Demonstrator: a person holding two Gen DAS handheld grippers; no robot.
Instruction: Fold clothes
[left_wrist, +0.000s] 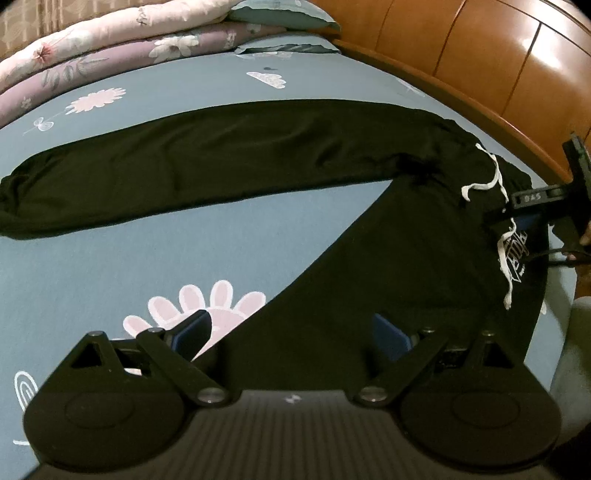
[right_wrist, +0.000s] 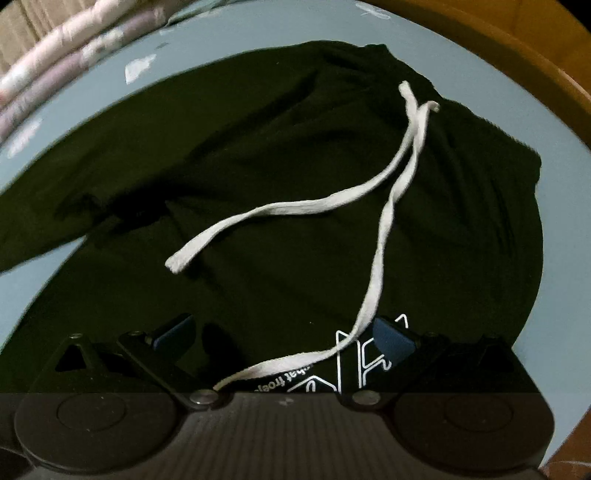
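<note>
Fingers (left_wrist: 192, 330) of the left gripper (left_wrist: 291, 332) stand wide apart and empty above the near leg of the black trousers (left_wrist: 229, 162), which lie spread flat on the blue-grey bedsheet (left_wrist: 110, 266), legs splayed left of the waistband. At the waistband, the right gripper (right_wrist: 284, 336) also gapes wide, holding nothing; the white drawstring (right_wrist: 373, 280) trails between its fingers. Beyond the trousers, folded floral quilts (left_wrist: 110, 44) rest against the wooden headboard (left_wrist: 480, 55).
</note>
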